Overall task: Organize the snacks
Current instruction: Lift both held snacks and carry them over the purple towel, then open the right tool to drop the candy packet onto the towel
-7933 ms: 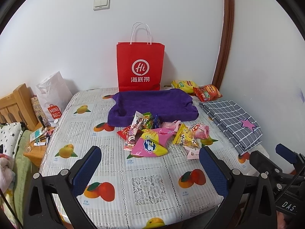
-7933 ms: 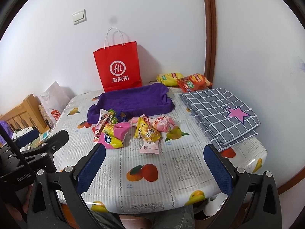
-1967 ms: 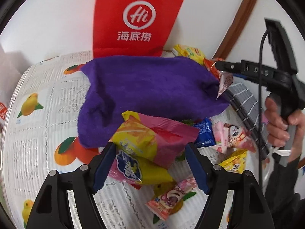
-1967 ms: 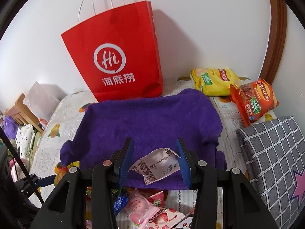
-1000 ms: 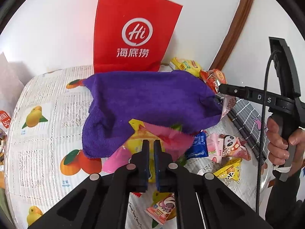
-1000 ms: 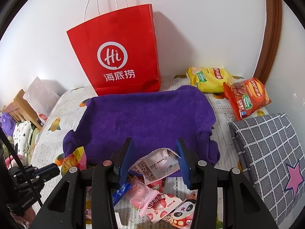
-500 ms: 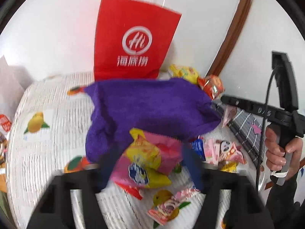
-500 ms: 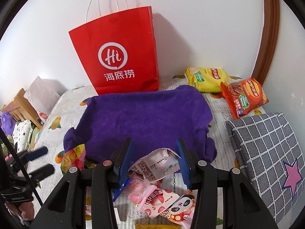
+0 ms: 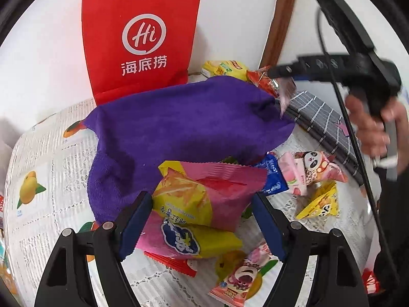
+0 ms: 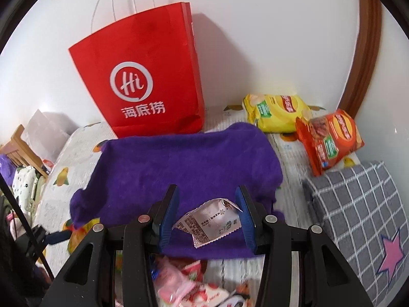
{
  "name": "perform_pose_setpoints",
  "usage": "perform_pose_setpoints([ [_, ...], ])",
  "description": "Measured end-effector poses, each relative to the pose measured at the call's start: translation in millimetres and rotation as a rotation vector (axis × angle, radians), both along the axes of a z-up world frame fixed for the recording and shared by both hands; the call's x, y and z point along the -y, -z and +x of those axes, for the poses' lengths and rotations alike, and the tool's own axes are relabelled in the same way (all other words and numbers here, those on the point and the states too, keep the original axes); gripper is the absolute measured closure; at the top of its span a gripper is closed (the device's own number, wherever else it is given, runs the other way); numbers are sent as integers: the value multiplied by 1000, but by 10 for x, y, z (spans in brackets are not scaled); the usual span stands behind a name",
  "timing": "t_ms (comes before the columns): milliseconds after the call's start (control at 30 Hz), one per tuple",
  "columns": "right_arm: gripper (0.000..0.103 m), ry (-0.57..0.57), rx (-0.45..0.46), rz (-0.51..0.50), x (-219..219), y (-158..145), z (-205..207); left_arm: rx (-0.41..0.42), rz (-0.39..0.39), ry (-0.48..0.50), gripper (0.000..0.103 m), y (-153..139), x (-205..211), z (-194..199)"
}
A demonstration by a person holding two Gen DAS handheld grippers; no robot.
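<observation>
My left gripper (image 9: 202, 222) points down at a heap of snacks, and its jaws are opening. A pink and yellow snack bag (image 9: 204, 194) lies between its blue pads (image 9: 135, 220), which do not press on it. My right gripper (image 10: 207, 220) is shut on a small white snack packet (image 10: 209, 222) and hangs over the near edge of a purple towel (image 10: 189, 174). In the left wrist view the right gripper (image 9: 278, 76) holds the same packet (image 9: 285, 94) at the right corner of the purple towel (image 9: 191, 128).
A red paper bag (image 10: 145, 76) stands against the wall behind the towel. Yellow (image 10: 276, 112) and orange (image 10: 329, 140) chip bags lie at the back right, beside a folded grey checked cloth (image 10: 358, 204). Loose packets, one with a panda (image 9: 314, 168), lie on the fruit-print tablecloth (image 9: 46, 153).
The left gripper was shut a second ago; its jaws have opened and sunk around the pink and yellow bag. The right gripper has shifted a little over the towel, still holding its packet.
</observation>
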State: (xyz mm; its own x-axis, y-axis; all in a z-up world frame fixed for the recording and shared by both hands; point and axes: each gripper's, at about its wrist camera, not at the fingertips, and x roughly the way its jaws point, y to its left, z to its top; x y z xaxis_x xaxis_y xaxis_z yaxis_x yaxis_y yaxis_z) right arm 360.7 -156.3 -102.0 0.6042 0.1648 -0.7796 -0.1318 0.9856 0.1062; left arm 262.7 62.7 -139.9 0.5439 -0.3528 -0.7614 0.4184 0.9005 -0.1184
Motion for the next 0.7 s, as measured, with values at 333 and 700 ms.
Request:
perform_pose_setpoints([
  [333, 58, -38, -84, -35, -145, 345, 460, 22, 6, 19, 52, 24, 9, -26],
  [700, 45, -89, -173, -63, -258, 733, 674, 29, -3, 25, 66, 32, -18, -30],
])
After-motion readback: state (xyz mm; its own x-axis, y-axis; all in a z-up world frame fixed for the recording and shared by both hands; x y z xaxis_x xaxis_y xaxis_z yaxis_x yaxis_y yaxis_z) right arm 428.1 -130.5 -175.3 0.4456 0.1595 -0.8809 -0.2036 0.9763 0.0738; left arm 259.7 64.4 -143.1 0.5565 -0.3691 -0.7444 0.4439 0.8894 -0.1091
